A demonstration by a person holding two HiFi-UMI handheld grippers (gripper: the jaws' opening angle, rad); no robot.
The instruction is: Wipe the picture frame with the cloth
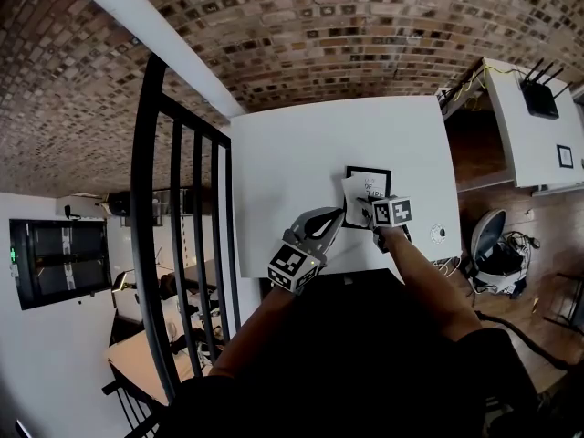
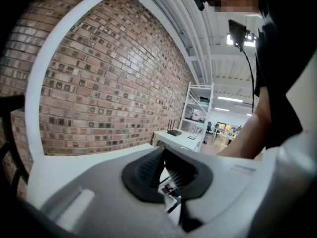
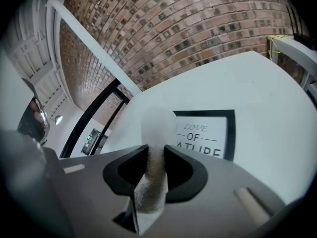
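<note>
Cloth (image 3: 156,128) clamped in right gripper (image 3: 155,153); best pressed flat on picture frame (image 3: 205,134), swept edge to edge. Left gripper (image 2: 163,155) closed, empty.

The flat rectangular picture frame (image 3: 230,133) has a black border around a white sheet with black lettering. The fuzzy white cloth (image 3: 156,125) shows a speckled off-white nap. The grey plastic left gripper (image 2: 163,155) and the grey plastic right gripper (image 3: 155,157) have black ribbed pads, and their white marker cubes (image 1: 392,212) bear black square patterns. The smooth table top (image 1: 301,144) is plain white. The brick wall (image 1: 319,26) is red-brown with pale mortar, and the metal railing (image 1: 173,245) is black.
</note>
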